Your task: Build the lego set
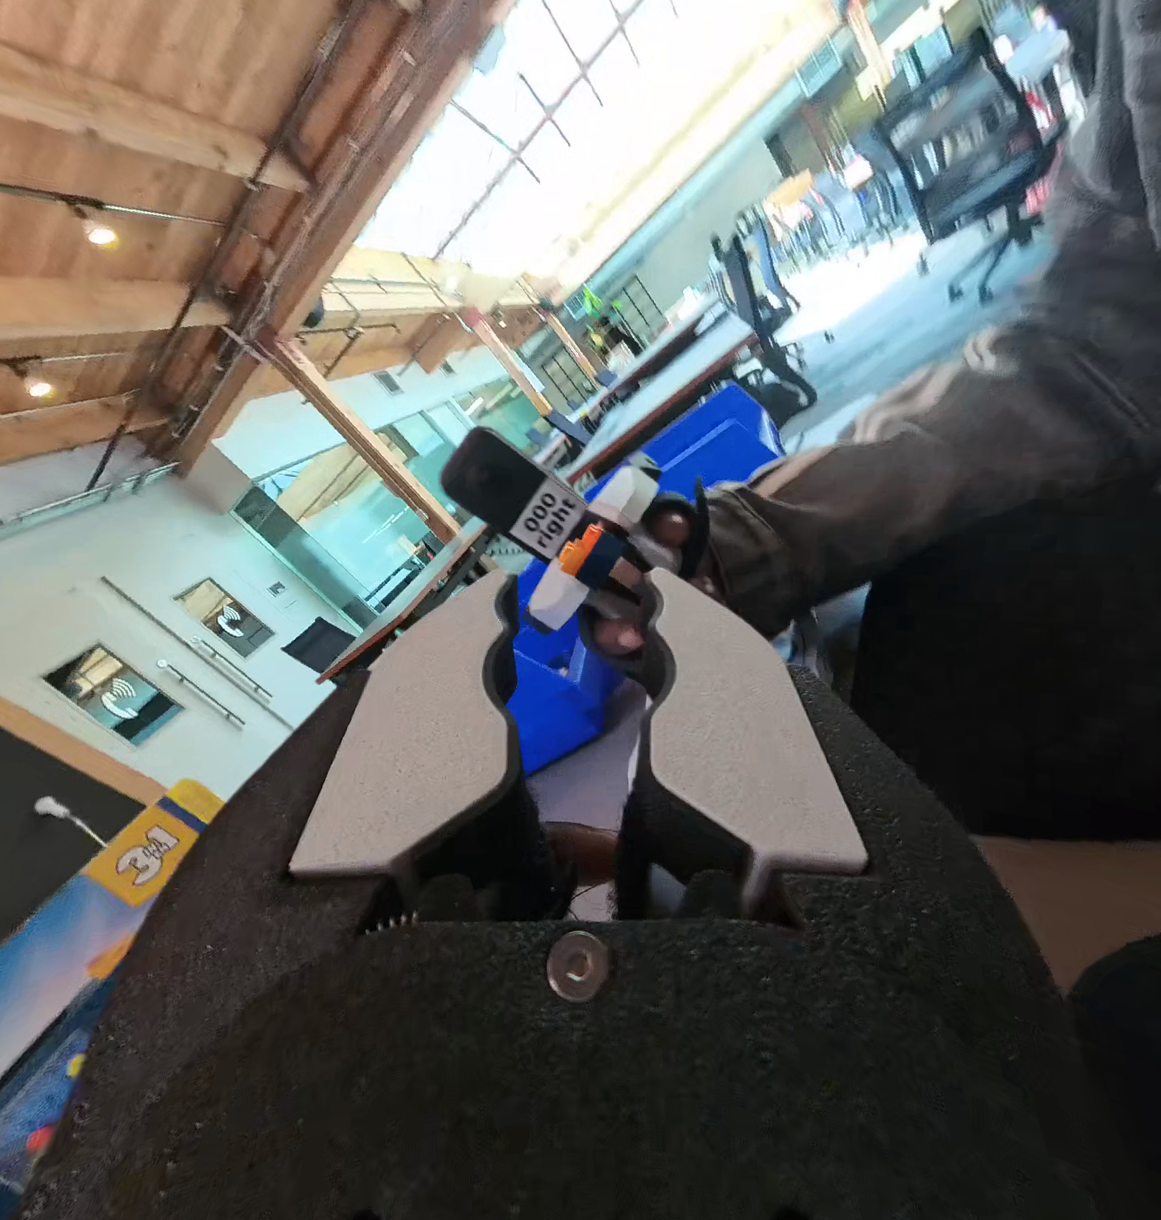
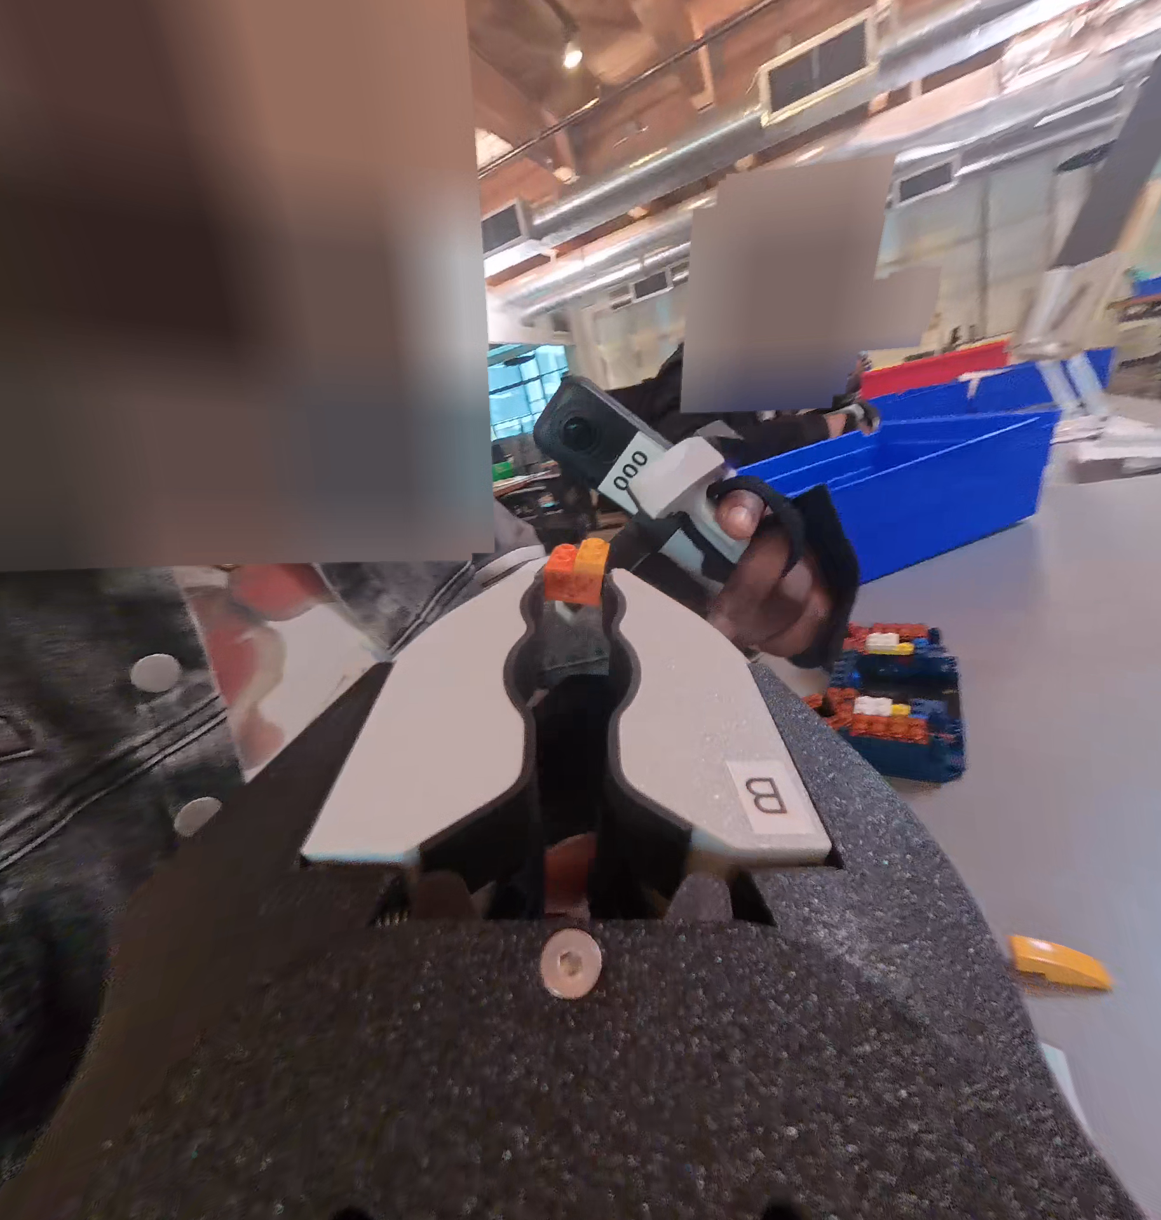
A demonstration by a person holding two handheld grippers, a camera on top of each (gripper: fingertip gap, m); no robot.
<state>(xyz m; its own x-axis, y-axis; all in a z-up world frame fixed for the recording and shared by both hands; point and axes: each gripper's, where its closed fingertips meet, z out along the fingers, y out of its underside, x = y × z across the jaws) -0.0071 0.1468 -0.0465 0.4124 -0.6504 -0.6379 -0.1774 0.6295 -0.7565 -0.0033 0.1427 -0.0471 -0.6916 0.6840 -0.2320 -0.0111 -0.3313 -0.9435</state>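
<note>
My right gripper (image 2: 574,591) is shut on a small orange brick pair (image 2: 574,571) with a white piece under it, held up in the air at its fingertips. My left gripper (image 1: 581,587) is open. The same brick piece (image 1: 581,548) shows just beyond and between its tips, with orange studs next to dark blue and white parts, and there is a gap on both sides. The left gripper (image 2: 620,551) also shows in the right wrist view, held in a hand (image 2: 775,594), with its dark fingers close beside the orange bricks. The right gripper's camera (image 1: 492,475) faces me in the left wrist view.
Blue bins (image 2: 927,488) stand on the grey table (image 2: 1059,759); one also shows in the left wrist view (image 1: 564,700). A part-built brick model (image 2: 894,700) lies at the right, and a loose yellow sloped piece (image 2: 1059,970) lies nearer. A printed box (image 1: 148,851) is at lower left. A person's dark sleeve (image 1: 960,495) fills the right. The tips of both grippers are at nearly the same place.
</note>
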